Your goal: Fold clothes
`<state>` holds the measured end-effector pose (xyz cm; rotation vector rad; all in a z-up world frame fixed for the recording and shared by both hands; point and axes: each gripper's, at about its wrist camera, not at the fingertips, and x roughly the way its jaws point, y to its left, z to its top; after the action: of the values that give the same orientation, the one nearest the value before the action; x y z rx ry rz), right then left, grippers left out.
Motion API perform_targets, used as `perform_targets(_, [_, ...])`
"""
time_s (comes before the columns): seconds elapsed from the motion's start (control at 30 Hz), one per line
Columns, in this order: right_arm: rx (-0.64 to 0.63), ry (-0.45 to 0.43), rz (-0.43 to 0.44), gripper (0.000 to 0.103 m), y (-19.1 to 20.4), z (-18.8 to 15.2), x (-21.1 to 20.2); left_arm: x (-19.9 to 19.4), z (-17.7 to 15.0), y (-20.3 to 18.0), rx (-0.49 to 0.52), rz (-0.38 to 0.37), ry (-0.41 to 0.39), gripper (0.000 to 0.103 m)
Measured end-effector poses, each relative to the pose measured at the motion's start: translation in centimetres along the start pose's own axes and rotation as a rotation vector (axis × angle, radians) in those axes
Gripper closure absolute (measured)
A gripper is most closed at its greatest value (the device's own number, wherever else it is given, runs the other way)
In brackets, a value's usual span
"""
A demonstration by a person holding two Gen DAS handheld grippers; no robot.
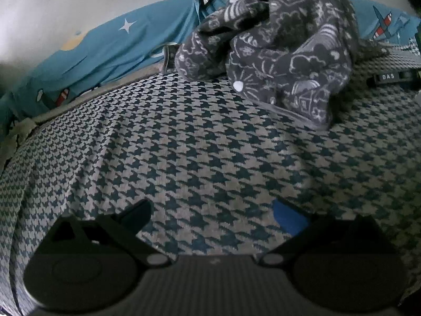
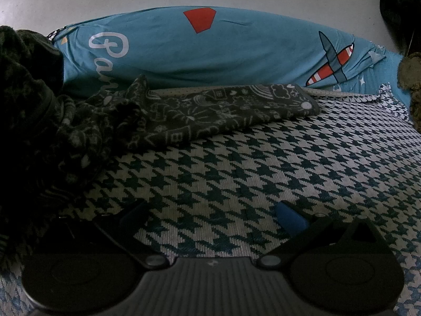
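Note:
A dark grey fleece garment [image 1: 276,50] with white doodle print lies crumpled in a heap at the far side of the houndstooth-covered bed [image 1: 184,142]. In the right wrist view the same garment [image 2: 205,110] stretches flat toward the right, with a bunched part at the left. My left gripper [image 1: 213,213] is open, low over bare bedcover, well short of the heap. My right gripper [image 2: 210,213] is open too, over the houndstooth cover [image 2: 289,163], with the garment's bunched part close by its left finger.
A teal pillow [image 2: 210,47] with plane and star prints runs along the back against a pale wall. A black tag reading "DAS" [image 1: 388,77] lies at the right. A dark furry thing [image 2: 410,79] sits at the far right edge.

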<state>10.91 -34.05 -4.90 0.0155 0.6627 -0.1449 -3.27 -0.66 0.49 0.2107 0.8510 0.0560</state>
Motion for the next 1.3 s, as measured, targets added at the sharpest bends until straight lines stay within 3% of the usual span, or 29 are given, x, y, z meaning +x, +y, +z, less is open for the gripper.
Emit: perform_targets(1.3, [0.001,-0.001,-0.001,0.0,0.1,0.0,0.0,0.8,-0.1,-0.3,-0.096,-0.07,0.002,0.0])
